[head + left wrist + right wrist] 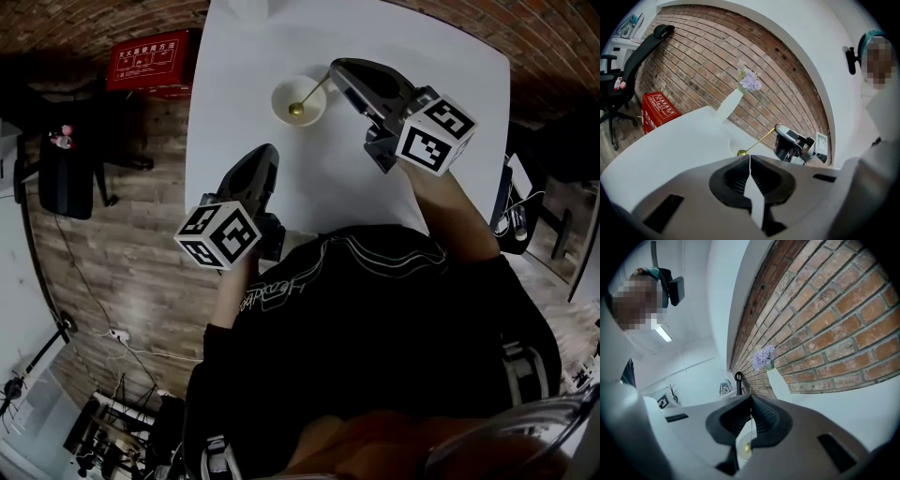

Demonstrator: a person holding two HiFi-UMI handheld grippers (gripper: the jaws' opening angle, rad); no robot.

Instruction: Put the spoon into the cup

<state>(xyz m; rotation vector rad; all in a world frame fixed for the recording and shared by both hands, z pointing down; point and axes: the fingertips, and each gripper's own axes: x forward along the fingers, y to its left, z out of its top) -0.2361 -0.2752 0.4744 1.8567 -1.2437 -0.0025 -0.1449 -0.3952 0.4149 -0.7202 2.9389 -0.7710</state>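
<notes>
Two grippers hang over the white tabletop [356,187], but only my right gripper [336,70] is at work: its jaws are pinched tight on the thin handle of the gold spoon [311,94]. From that grip the spoon slants down and to my left, its bowl already inside the white cup [278,89], the handle leaning over the cup's right rim. The cup lies just below and left of the right gripper, well apart from my left gripper [267,152], which sits by the tabletop's near edge, jaws closed on nothing. Letting go is what remains, I judge.
</notes>
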